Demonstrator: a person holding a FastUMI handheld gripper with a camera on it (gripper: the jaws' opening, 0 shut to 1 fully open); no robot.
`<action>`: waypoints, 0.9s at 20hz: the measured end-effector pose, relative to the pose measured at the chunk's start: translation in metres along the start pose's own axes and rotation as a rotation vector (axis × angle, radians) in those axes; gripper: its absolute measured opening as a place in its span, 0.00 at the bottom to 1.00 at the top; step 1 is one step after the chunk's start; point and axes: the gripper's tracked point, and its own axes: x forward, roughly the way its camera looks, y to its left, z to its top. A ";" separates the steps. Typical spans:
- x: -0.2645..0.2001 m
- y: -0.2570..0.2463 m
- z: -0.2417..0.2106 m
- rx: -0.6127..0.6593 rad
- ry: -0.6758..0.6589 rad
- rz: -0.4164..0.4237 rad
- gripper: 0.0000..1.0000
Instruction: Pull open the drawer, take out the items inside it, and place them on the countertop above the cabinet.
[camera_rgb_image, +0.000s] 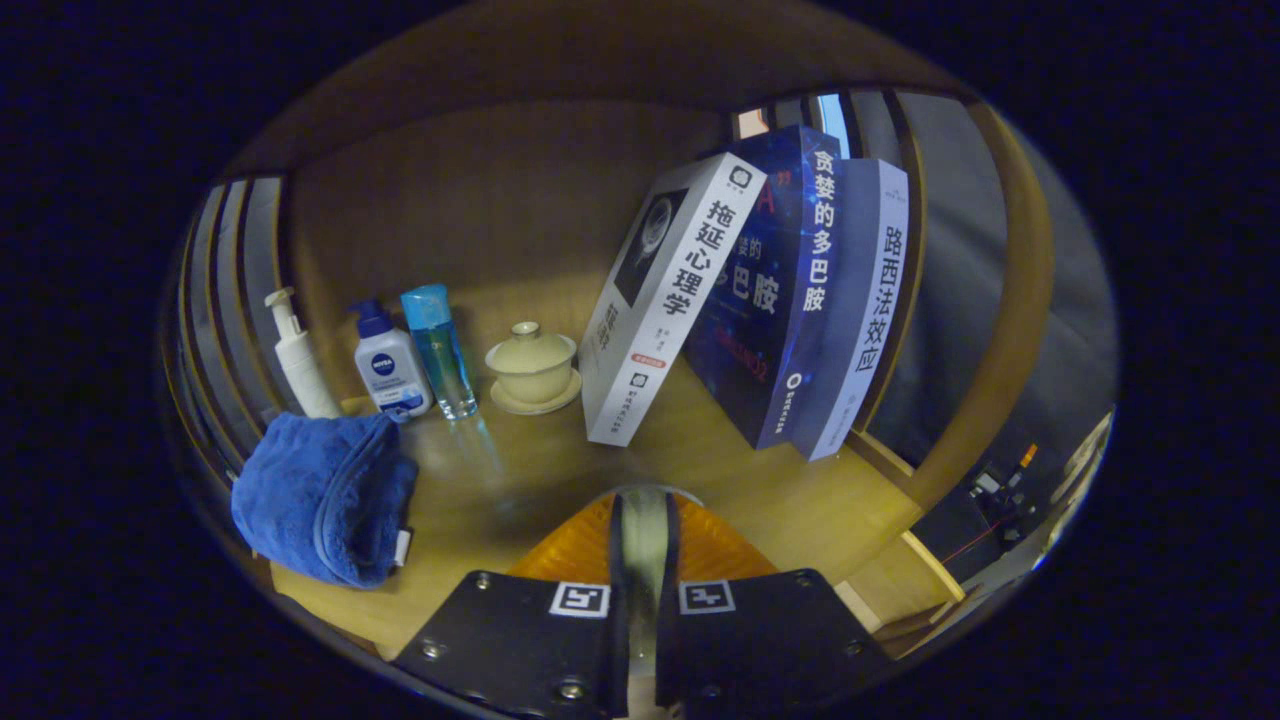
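The hand-held gripper (645, 560) has its fingers nearly together, clamped on a thin pale object with an orange translucent piece to either side; what it is I cannot tell, though it is probably an item from the drawer. It hangs low over the wooden bench (520, 480), so the step in hand looks like setting it down. Best lowered straight onto the bare wood just ahead of the fingers, then released gently. To the left lies a folded blue towel (320, 495); beyond stand a white pump bottle (295, 360), a blue-capped white bottle (390, 365), a clear blue bottle (438, 350) and a cream lidded cup (532, 365). Leaning books (760, 300) crowd the right.
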 end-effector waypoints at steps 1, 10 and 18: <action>0.002 0.001 0.002 0.003 0.000 0.006 0.11; -0.008 0.004 0.021 0.060 -0.081 0.067 0.40; -0.060 0.017 0.066 0.091 -0.287 0.193 0.98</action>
